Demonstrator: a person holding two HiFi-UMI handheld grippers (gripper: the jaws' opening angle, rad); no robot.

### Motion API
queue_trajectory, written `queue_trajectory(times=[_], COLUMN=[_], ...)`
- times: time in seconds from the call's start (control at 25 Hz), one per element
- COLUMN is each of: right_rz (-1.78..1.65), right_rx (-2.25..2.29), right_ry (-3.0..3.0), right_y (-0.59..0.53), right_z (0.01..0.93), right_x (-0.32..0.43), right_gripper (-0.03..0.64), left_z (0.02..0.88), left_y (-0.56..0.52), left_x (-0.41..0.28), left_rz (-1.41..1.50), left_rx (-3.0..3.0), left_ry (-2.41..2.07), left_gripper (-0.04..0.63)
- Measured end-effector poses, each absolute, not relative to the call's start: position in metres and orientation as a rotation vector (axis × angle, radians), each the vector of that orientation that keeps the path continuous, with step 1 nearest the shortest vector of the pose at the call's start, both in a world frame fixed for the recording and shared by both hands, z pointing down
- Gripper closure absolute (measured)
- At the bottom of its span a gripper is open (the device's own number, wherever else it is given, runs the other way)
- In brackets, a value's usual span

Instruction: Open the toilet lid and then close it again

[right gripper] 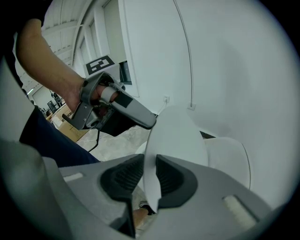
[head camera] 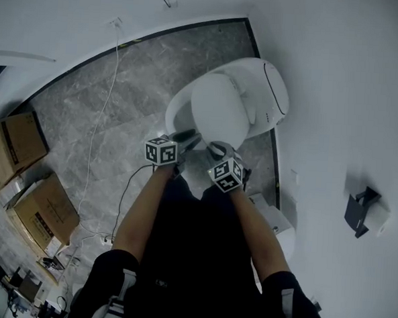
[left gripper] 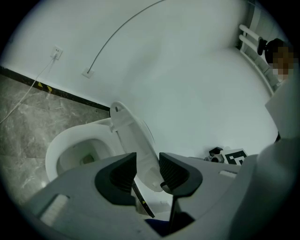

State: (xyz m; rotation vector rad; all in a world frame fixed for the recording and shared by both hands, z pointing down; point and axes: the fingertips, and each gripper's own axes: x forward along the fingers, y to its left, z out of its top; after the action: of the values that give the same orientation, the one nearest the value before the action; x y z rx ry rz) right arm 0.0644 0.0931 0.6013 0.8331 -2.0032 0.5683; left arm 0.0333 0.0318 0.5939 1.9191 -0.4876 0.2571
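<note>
— where does the toilet lid sit from your claws?
— straight ahead of both. the toilet lid (head camera: pixel 218 112) stands part-raised and tilted over the bowl (head camera: pixel 175 113). its long axis runs from the front lip, right at my claws, away to where it joins the tank (head camera: pixel 273 92).
— which claw has it?
— my right gripper (right gripper: pixel 149 176). its jaws are pinched on the lid's front lip, one pad against each face. my left gripper (left gripper: pixel 147 169) is just beside it, to its left, with jaws spread wide. the lid's edge shows in the gap there, but neither pad presses on it.
— so what does the next move turn on?
— i judge the lid pivots at that far end, so the gripping right claw has to follow an arc, up and away or back down, not a straight push.
— and the count?
— one toilet, one lid, two claws, and two cardboard boxes (head camera: pixel 44 209) well apart from it all.
</note>
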Motion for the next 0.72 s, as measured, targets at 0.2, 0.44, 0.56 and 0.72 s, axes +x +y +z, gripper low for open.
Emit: queue_trajectory(times=[0.2,0.44,0.56,0.72], right_rz=[0.574,0.566,0.563,0.579], right_rx=[0.784,0.736,0.732,0.729], right_ry=[-2.012,-2.015,-2.016,-2.007], right_y=[0.095,0.1,0.099,0.103], right_z=[0.609,0.617,0.622,0.628], right_x=[0.057,0.046,0.042,0.036], right_gripper=[0.525,0.522,0.52,0.522], left_z=[0.597,0.606,0.614,0.621], left_y=[0.031,0.025,0.023,0.025], left_x=[0.028,0.03,0.025,0.017], left_rz=[0.235,0.24,0.253,0.269], left_rx=[1.902,1.886,1.89,1.892], left_ry=[-0.492,-0.504,-0.502,-0.491], left_gripper=[0.457,0.464,0.498,0.515])
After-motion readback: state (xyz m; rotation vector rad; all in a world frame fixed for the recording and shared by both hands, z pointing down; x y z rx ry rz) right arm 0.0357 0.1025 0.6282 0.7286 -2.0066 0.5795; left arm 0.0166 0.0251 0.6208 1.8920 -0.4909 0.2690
